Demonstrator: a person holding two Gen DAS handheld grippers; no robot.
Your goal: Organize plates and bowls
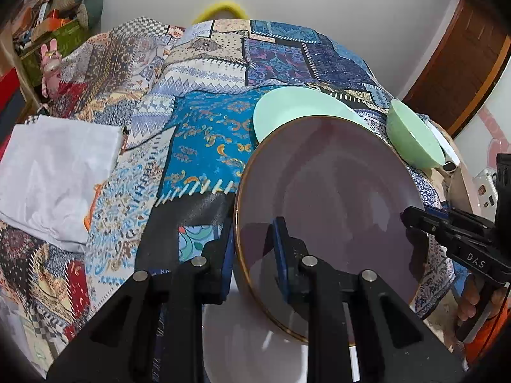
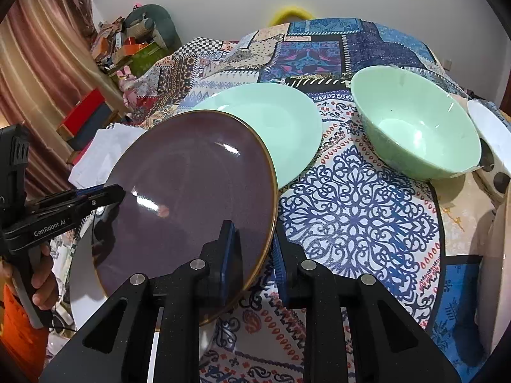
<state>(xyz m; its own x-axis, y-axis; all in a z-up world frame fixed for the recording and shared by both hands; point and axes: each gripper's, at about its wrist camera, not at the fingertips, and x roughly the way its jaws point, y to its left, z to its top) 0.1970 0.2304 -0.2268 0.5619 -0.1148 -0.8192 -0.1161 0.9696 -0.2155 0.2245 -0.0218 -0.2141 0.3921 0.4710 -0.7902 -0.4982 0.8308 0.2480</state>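
Gripping opposite rims of purple plate [image 1: 329,191], both left hand-held gripper [image 1: 255,255] and right hand-held gripper [image 2: 255,255], above patchwork counter [image 2: 351,217]; beyond, mint plate [image 2: 271,121], mint bowl [image 2: 415,134]; below, white plate [image 1: 249,335].

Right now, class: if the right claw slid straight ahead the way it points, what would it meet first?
Probably the mint green plate, since the right claw already grips the purple plate; depth is uncertain.

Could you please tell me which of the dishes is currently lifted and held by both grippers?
The dark purple gold-rimmed plate, pinched at opposite edges by the left gripper and right gripper; the mint green plate and mint green bowl rest on the cloth.
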